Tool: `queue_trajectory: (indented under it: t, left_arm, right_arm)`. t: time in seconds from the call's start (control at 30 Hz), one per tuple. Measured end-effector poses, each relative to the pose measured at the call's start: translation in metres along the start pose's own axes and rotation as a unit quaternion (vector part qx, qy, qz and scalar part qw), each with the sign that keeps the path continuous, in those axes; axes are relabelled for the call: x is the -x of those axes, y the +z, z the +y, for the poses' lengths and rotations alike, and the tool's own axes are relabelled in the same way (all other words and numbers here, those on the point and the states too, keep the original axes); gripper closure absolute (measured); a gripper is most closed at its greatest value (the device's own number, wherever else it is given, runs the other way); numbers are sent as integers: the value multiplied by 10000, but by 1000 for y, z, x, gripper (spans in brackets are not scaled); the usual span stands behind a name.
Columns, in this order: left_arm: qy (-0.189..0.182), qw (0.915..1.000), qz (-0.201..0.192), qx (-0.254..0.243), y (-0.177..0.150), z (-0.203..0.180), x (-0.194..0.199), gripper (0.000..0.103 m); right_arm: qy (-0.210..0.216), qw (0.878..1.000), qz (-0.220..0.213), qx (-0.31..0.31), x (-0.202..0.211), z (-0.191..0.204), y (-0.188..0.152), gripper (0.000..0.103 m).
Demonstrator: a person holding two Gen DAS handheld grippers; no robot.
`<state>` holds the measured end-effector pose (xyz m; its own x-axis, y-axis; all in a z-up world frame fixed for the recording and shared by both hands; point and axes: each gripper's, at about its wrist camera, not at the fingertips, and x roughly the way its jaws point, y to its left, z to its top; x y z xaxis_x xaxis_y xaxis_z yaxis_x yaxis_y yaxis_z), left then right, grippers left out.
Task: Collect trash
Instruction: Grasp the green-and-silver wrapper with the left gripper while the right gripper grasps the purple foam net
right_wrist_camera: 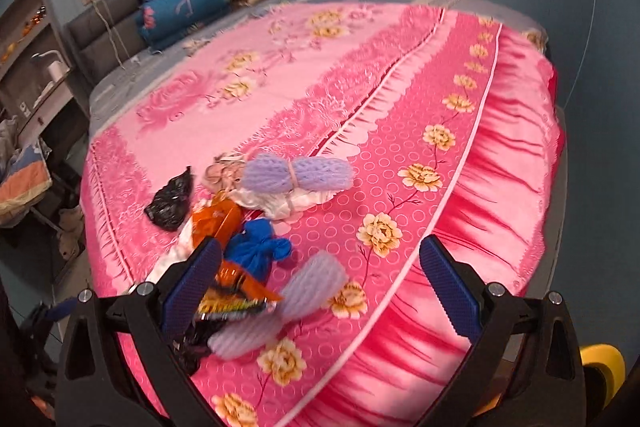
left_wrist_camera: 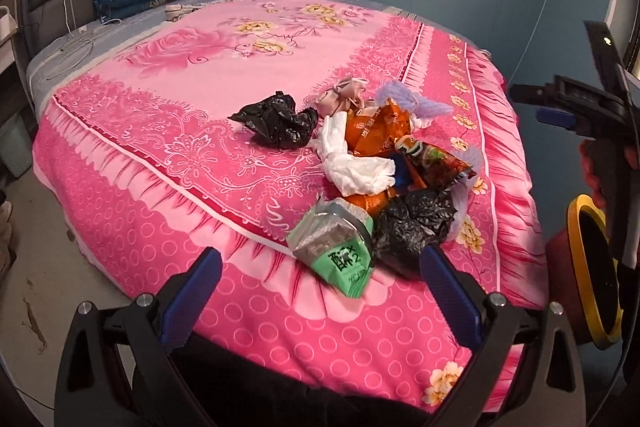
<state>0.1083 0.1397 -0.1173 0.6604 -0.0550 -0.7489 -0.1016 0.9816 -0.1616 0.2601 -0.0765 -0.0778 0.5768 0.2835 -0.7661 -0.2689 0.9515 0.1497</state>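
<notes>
Both hand-held grippers are hovering over the pink floral bedspread (left_wrist_camera: 192, 75) with fingers spread wide and gripping nothing. Just ahead of the left hand-held gripper (left_wrist_camera: 320, 279), a green snack wrapper (left_wrist_camera: 340, 251) is lying beside a crumpled black plastic bag (left_wrist_camera: 412, 227), with white tissue (left_wrist_camera: 356, 167) and an orange wrapper (left_wrist_camera: 376, 127) piled beyond. Left of the right hand-held gripper (right_wrist_camera: 320, 279), blue cloth (right_wrist_camera: 256, 251) and purple foam netting (right_wrist_camera: 296, 173) are lying on the bed
</notes>
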Motion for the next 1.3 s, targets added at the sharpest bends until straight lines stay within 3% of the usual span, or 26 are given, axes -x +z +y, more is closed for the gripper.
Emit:
queue_trajectory:
  t: [0.17,0.3,0.67,0.77,0.87,1.03,1.13,1.27,1.3]
  left_arm:
    - [-19,9998,147,141,10,10,-21,7]
    - [-75,9994,269,183,15,16,-36,7]
    - [-338,9963,723,307,20,22,-74,7]
    - [-375,9950,863,323,17,21,-81,20]
    - [-488,9937,942,354,15,21,-84,32]
    - [-641,9935,894,304,13,17,-83,61]
    - [-562,9950,812,176,12,13,-79,66]
    - [-668,9948,730,232,12,16,-75,73]
    - [-682,9948,710,265,12,17,-74,74]
  right_arm:
    - [107,9986,474,-199,-51,6,27,8]
    - [108,9980,588,-211,-85,14,46,8]
    - [-379,9942,984,195,-156,32,63,8]
    - [-397,9928,1103,257,-169,35,60,10]
    - [-430,9909,1255,221,-180,35,58,27]
    - [-570,9882,1405,195,-190,33,52,47]
    - [-569,9890,1346,212,-190,31,56,59]
    - [-464,9897,1311,351,-189,35,59,84]
    - [-453,9900,1294,343,-188,36,60,85]
